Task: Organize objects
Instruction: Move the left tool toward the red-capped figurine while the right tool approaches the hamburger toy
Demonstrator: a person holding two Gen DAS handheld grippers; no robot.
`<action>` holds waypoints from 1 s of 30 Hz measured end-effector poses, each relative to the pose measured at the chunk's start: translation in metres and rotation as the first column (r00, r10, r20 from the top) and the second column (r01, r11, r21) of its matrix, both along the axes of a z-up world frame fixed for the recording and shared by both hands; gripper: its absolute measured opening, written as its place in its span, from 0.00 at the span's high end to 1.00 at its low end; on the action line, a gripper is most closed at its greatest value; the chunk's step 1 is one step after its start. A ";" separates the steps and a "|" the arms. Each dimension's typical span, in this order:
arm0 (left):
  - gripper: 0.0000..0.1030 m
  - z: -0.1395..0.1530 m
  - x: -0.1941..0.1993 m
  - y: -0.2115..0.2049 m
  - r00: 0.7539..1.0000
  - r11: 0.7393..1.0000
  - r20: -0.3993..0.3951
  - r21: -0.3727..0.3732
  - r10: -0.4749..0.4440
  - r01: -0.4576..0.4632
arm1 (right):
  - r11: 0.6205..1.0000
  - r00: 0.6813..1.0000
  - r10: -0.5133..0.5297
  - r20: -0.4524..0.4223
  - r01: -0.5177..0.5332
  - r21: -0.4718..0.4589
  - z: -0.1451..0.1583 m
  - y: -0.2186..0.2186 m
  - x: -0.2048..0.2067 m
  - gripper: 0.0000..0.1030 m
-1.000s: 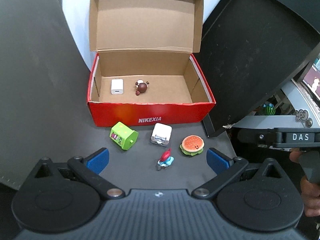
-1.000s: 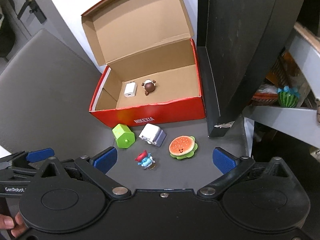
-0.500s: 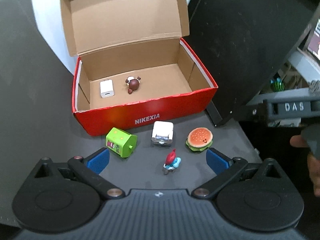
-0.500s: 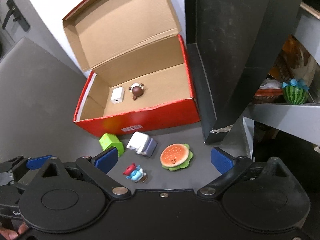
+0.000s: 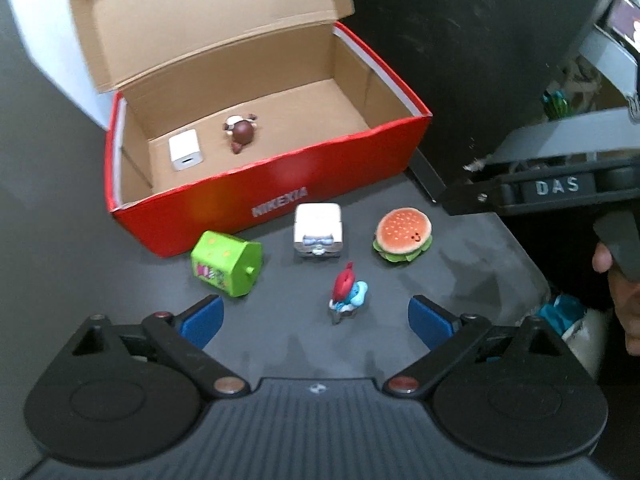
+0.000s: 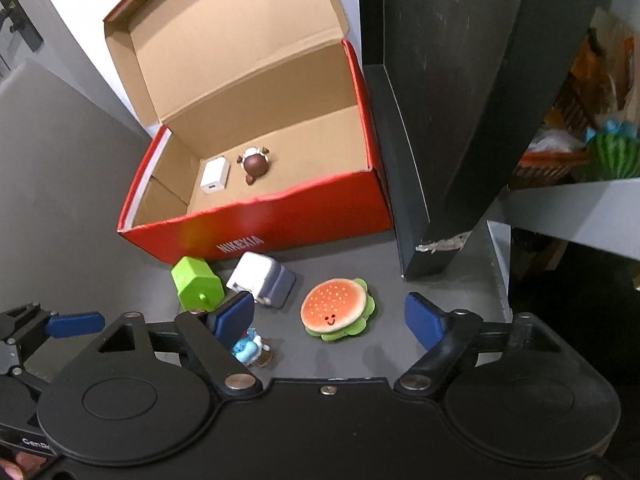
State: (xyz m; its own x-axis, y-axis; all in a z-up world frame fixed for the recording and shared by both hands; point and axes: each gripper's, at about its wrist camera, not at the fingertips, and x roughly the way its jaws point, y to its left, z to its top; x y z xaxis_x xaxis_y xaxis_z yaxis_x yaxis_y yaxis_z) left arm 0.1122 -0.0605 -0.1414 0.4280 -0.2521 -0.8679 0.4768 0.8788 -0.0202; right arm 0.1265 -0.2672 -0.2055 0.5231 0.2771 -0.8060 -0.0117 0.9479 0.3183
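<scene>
An open red shoebox [image 5: 352,168] holds a white charger [image 5: 184,155] and a brown figurine [image 5: 240,132]. In front of it on the dark table lie a green house toy [image 5: 226,263], a white-and-grey cube [image 5: 318,230], a burger toy [image 5: 403,235] and a red-hatted blue figurine [image 5: 346,292]. My left gripper [image 5: 315,320] is open, low over the table, with the blue figurine just ahead of its jaws. My right gripper [image 6: 329,318] has its jaws closing around the burger toy [image 6: 336,314]; the pads stand apart from it. Its left pad hides part of the blue figurine [image 6: 250,350].
A tall black panel [image 6: 460,100] stands right of the shoebox [image 6: 320,216]. A grey shelf [image 6: 568,208] with a watermelon toy [image 6: 616,156] lies beyond the table's right edge. A grey wall panel [image 6: 60,180] rises on the left. A hand [image 5: 628,312] holds the right gripper's handle.
Both grippers have come down closer to the toys. The right gripper's jaws have narrowed around the burger toy. The left view has rolled, so the box now looks tilted.
</scene>
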 end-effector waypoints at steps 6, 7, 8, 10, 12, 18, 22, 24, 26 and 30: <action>0.18 -0.021 0.006 -0.014 0.998 0.998 -0.018 0.016 -0.065 0.066 | 1.000 1.000 0.004 -0.026 -0.004 0.006 -0.013 0.005 0.006 0.27; 0.22 -0.024 0.008 -0.015 0.997 0.997 -0.022 0.022 -0.068 0.069 | 1.000 1.000 0.004 -0.030 -0.004 0.008 -0.015 0.006 0.007 0.29; 0.23 -0.026 0.010 -0.016 0.997 0.997 -0.024 0.024 -0.070 0.071 | 1.000 0.999 0.002 -0.037 -0.002 0.010 -0.017 0.006 0.008 0.30; 0.30 -0.031 0.015 -0.018 0.996 0.996 -0.024 0.029 -0.082 0.083 | 1.000 0.999 0.001 -0.046 -0.001 0.010 -0.021 0.007 0.010 0.35; 0.33 -0.037 0.019 -0.024 0.994 0.993 -0.031 0.053 -0.106 0.108 | 1.000 0.998 -0.004 -0.058 0.005 0.010 -0.025 0.006 0.012 0.37; 0.40 -0.053 0.032 -0.034 0.985 0.986 -0.078 0.066 -0.151 0.156 | 1.000 0.996 -0.013 -0.085 0.015 0.017 -0.037 0.006 0.020 0.43; 0.51 -0.064 0.042 -0.038 0.981 0.985 -0.114 0.058 -0.157 0.164 | 0.999 0.993 -0.022 -0.117 0.026 0.026 -0.046 0.004 0.025 0.49; 0.53 -0.069 0.046 -0.038 0.979 0.985 -0.130 0.056 -0.158 0.166 | 0.999 0.992 -0.023 -0.126 0.027 0.031 -0.048 0.004 0.025 0.49; 0.54 -0.073 0.049 -0.037 0.977 0.985 -0.144 0.051 -0.155 0.164 | 0.999 0.990 -0.021 -0.136 0.026 0.038 -0.051 0.005 0.026 0.49; 0.58 -0.080 0.053 -0.037 0.974 0.986 -0.167 0.042 -0.151 0.160 | 0.998 0.987 -0.020 -0.157 0.028 0.049 -0.056 0.004 0.029 0.49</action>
State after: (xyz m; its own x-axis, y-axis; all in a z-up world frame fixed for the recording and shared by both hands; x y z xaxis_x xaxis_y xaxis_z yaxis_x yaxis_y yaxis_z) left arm 0.1648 -0.0970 -0.2212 0.2392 -0.2550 -0.9369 0.6020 0.7960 -0.0630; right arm 0.1551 -0.2635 -0.2614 0.3988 0.3089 -0.8635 0.0641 0.9299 0.3623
